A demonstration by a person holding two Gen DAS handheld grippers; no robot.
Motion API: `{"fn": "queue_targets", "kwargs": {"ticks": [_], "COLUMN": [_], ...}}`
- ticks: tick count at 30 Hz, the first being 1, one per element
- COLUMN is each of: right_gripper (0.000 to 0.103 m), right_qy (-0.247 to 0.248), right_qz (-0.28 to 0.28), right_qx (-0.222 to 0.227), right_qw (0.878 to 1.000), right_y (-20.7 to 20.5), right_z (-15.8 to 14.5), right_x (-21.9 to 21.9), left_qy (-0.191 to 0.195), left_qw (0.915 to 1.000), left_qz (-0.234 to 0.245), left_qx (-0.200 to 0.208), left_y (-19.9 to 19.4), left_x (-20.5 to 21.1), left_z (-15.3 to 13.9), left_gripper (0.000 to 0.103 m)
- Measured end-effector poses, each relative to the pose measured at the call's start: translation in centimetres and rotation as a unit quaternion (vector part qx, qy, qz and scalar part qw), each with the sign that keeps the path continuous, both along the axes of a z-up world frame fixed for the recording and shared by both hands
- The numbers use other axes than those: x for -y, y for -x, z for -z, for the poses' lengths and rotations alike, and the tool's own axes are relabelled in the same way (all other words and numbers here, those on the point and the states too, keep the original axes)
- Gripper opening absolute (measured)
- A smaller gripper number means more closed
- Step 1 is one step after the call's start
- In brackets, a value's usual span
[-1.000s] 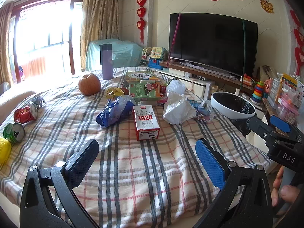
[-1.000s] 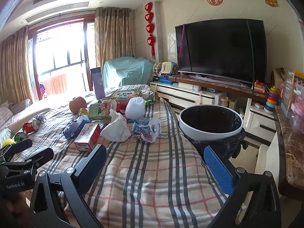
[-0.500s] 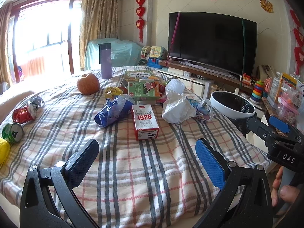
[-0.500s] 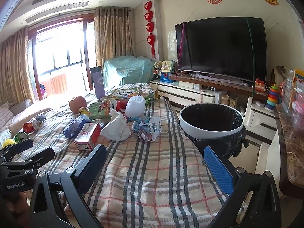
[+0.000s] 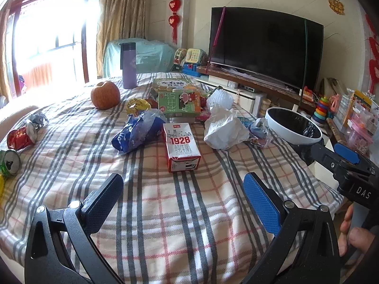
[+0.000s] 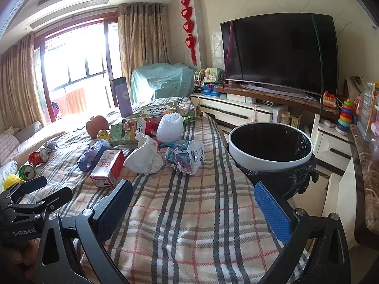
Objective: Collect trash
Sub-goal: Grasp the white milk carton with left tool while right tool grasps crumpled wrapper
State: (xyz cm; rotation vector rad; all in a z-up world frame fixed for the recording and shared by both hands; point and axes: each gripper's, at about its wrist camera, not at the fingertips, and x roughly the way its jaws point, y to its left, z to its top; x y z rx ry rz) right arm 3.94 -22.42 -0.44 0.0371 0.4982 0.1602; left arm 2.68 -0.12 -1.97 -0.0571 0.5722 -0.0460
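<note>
The left tongs (image 5: 183,200) are spread wide over the near part of the plaid-covered worktop (image 5: 154,213), holding nothing and touching nothing. The right tongs (image 6: 193,204) are likewise spread wide and empty, low over the near right part of the cloth, just beside the bin.

The trash lies in a loose cluster toward the middle and far end. A red and white milk carton (image 5: 182,147) marked 1928 lies nearest the left tongs. Just left of it sits a crumpled blue wrapper (image 5: 136,133), and to its right a crumpled white bag (image 5: 223,130) and a printed wrapper (image 6: 186,157). Behind these stand a green carton (image 5: 178,104) and a white foam net (image 6: 170,124). Two crushed cans, one red (image 5: 21,136) and one green (image 5: 9,162), lie at the far left edge, well apart from the cluster. An apple (image 5: 105,94) and a purple bottle (image 5: 128,65) stand farther back.

A white-rimmed trash bin (image 6: 270,150) with a black liner stands open just off the right edge of the worktop. Beyond it a large dark television (image 6: 279,52) sits on a low cabinet; curtained windows fill the far left.
</note>
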Motion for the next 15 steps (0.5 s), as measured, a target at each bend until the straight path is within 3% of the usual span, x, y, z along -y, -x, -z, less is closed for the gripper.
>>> {"fn": "queue_targets", "kwargs": {"ticks": [13, 15], "right_gripper": [0.102, 0.097], "right_qy": [-0.009, -0.010], "right_qz": [-0.022, -0.022], "right_qx": [-0.064, -0.077], "right_qw": [0.998, 0.997], "right_y": [-6.3, -7.6], "right_z": [1.3, 1.5], "right_x": [0.0, 0.0], "left_qy": [0.003, -0.003], "left_qw": [0.9982, 0.9980], "left_qz": [0.000, 0.000], "left_qx": [-0.060, -0.063], "left_y": [-6.6, -7.5], "left_x": [-0.2, -0.1], "left_z": [1.4, 1.4], "left_gripper": [0.102, 0.101]}}
